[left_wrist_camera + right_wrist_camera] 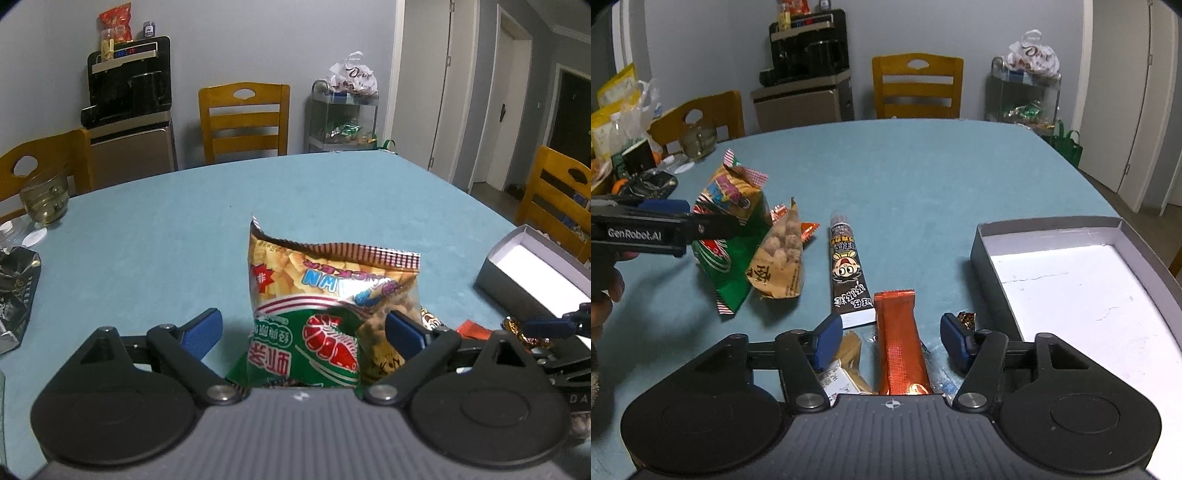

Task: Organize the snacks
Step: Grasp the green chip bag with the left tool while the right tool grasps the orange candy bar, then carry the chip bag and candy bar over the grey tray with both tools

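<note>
Blue cloth covers the table [923,177], with wooden chairs and a grey wall behind.

Left wrist view, from frame left: the left gripper [304,332] stands wide, its pads clear of the prawn cracker bag [325,295], which rises upright between the jaws at frame centre. "PRAWN" reads upside down on it.

Right wrist view, from frame left: "GenRobot.AI" shows on the other tool. Lower centre, the right gripper [891,341] is partly closed around the orange bar [899,343], pads not yet touching. Its long axis runs straight away from the jaws. The open box [1115,230] lies at right, nearer this hand.
</note>
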Available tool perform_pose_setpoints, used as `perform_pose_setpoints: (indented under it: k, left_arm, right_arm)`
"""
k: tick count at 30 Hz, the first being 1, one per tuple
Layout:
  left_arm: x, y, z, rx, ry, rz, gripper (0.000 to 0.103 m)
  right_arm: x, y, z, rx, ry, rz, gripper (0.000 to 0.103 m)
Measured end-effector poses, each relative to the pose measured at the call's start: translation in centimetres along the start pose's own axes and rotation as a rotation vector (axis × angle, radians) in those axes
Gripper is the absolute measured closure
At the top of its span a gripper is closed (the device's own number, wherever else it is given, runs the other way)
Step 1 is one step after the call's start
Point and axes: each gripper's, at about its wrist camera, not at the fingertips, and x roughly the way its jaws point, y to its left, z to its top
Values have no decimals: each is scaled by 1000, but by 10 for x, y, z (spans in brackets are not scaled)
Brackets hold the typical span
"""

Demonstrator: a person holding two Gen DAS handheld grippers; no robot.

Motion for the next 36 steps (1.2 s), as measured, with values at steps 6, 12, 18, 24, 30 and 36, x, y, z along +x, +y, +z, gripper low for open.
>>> perform_pose_setpoints:
  k: [6,12,18,24,30,36]
  left_arm:
    - [16,6,-6,-12,-10,-25,16]
    - [25,10,-14,-20,-9,-16,35]
    - [21,9,-18,-17,-30,6,46]
    - [3,8,-16,-24,-86,21,47]
    - [-31,2,-10,-21,-148,26,47]
    - [-64,-26,1,28,-177,-2,47]
  right_arm:
    - [10,-5,-2,19,18,-5,57]
    - [16,-2,-5,3,14,-18,59]
    - [19,-3,-5,5,20,0,80]
    - [11,-4,-8,8,-22,11,80]
    - [-23,-8,-7,24,-116,15,80]
    - [-61,-19,-13,48,-183,27,80]
